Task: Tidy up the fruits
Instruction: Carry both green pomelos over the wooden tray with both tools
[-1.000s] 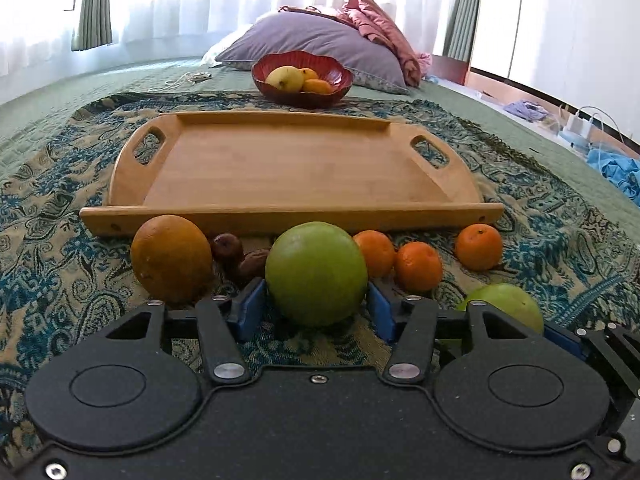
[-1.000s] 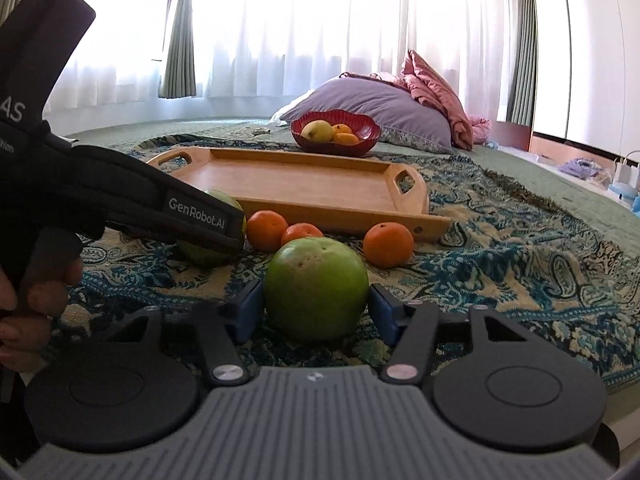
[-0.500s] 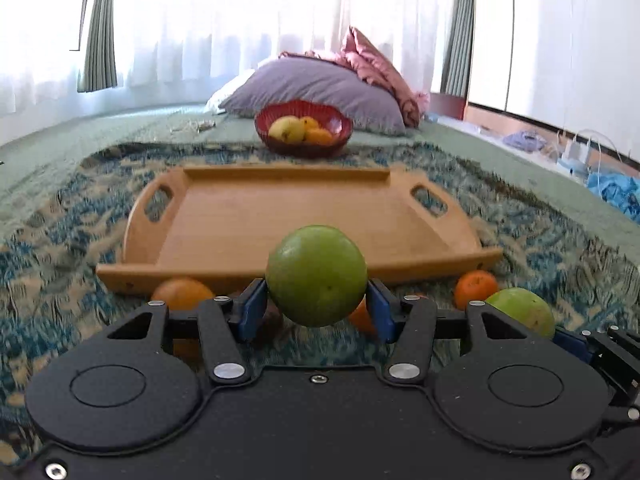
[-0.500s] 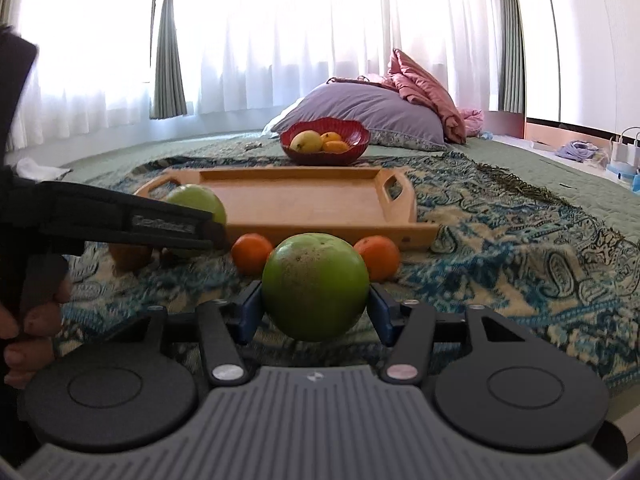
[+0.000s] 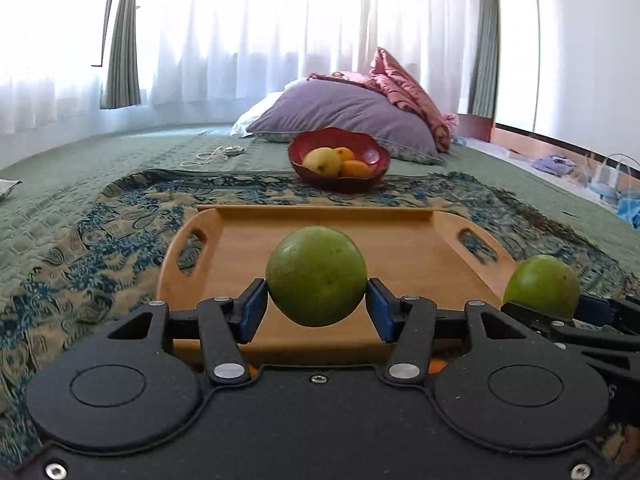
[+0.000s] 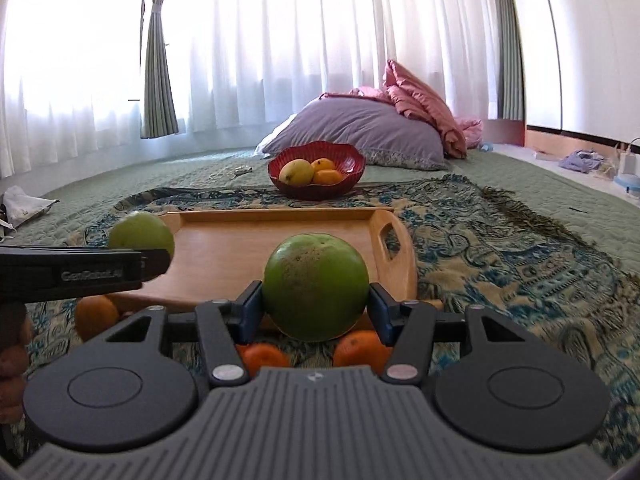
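My left gripper [image 5: 316, 310] is shut on a green fruit [image 5: 316, 276] and holds it in the air over the near edge of the wooden tray [image 5: 256, 236]. My right gripper [image 6: 315, 310] is shut on a second green fruit [image 6: 315, 286], held above the small oranges [image 6: 360, 346] in front of the tray [image 6: 240, 240]. The right gripper's fruit also shows at the right of the left wrist view [image 5: 542, 284]. The left gripper's fruit shows at the left of the right wrist view [image 6: 140, 232]. The tray holds no fruit.
A red bowl [image 5: 372, 156] with a yellow fruit and oranges stands beyond the tray on the patterned cloth [image 5: 100, 248]. A large orange [image 6: 96, 316] lies at the tray's near left. Pillows [image 5: 344, 112] lie behind the bowl. Cables and clothes are at far right.
Both grippers have lifted their green fruits off the cloth and risen. The oranges have dropped below the fingers in both views, and the tray now lies behind the fruits.
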A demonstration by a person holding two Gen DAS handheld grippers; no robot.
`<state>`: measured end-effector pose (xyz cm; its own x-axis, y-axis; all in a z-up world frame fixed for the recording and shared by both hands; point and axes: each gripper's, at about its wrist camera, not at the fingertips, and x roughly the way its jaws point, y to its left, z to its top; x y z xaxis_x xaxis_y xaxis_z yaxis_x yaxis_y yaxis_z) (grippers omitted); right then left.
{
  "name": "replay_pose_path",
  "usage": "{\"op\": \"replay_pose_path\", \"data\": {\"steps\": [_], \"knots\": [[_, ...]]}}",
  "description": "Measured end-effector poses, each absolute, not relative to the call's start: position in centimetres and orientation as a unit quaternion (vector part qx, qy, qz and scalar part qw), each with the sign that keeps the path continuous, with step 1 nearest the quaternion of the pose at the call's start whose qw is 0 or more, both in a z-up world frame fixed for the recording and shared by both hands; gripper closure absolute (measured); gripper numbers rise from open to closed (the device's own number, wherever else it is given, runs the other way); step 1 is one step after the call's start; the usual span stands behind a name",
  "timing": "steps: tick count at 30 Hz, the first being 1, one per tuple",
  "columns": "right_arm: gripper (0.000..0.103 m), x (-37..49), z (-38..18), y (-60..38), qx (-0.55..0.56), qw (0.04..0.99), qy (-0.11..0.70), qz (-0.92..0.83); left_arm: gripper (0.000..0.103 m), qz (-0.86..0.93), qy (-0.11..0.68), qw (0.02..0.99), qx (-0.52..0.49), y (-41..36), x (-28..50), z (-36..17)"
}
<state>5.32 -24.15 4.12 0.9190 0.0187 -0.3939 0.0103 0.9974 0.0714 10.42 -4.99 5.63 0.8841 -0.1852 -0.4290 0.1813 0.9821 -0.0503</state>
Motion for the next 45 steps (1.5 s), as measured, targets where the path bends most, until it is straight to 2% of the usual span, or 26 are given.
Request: {"op": "replay_pose_path", "data": {"steps": [17, 28, 45], "knots": [[0.045, 17.3, 3.5, -24.7, 0.057, 0.952, 0.302, -0.001, 0.052, -0.049, 0.289, 0.956, -0.009, -3.0, 19.0, 3.6], [0.045, 18.5, 2.4, -24.2, 0.055, 0.942, 0.330, -0.003, 0.052, -0.048, 0.297, 0.954, -0.001, -3.0, 19.4, 2.5], [0.044, 18.6, 2.4, -24.0, 0.046, 0.942, 0.333, -0.001, 0.051, -0.050, 0.292, 0.955, 0.008, -3.1, 19.4, 2.5]]}}
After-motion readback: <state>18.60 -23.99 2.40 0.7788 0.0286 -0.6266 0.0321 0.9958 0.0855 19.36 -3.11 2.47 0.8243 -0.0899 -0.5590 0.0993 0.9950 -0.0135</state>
